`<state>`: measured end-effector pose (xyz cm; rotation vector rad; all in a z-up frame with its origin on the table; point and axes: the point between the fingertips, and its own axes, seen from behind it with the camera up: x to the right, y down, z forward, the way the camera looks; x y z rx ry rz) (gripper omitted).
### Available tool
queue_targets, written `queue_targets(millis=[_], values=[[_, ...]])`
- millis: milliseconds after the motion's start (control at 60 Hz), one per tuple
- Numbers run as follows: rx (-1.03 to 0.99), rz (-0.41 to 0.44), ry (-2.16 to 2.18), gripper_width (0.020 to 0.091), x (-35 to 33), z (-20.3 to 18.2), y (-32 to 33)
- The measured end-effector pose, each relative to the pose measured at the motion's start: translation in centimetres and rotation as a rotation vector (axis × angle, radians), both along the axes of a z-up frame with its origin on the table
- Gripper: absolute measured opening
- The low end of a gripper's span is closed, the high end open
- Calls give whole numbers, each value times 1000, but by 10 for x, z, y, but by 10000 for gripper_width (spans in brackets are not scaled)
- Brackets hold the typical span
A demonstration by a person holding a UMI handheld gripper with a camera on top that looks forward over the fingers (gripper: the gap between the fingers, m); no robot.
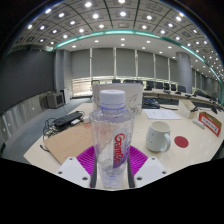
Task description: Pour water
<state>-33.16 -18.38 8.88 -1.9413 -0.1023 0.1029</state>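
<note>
Table [70, 140]: wide, pale wood top, in a big office-type room w/ ceiling spots. Clutter at far edges, too small to ID.

Bottle [111, 135]: clear plastic, upright, white cap on, pink lettering on the body. Sits right between the fingers [72, 168], close to cam, over the table's near part. Water level hard to read; looks at least part full.

Cup [158, 136]: white, upright on table, beyond and to the right of the bottle, apart from it. Small red disc [181, 142] just past it.

Gripper [109, 168]: fingers narrow, pads hard up against bottle's lower body both sides — reads as holding it. No gap seen.

Handling, my guess: thin-wall plastic, so soft — squeezes in under hard clamp; smooth, prob a bit slippery. Moderate wt if full, weight shifts on tilt. Not fragile. Best hold = mid-to-lower body, as now, below the taper. Cap looks on → needs removing before any pour into cup.
</note>
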Motion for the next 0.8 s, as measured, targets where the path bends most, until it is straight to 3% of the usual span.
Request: queue_targets(millis=[150, 300, 517, 700, 800], values=[[-5, -38, 68, 343, 5, 17, 7], [29, -51, 293, 341, -3, 67, 31], [-16, -76, 1110, 339, -15, 160, 81], [-89, -137, 1622, 339, 10, 164, 119], [-116, -181, 1781, 339, 17, 146, 140]])
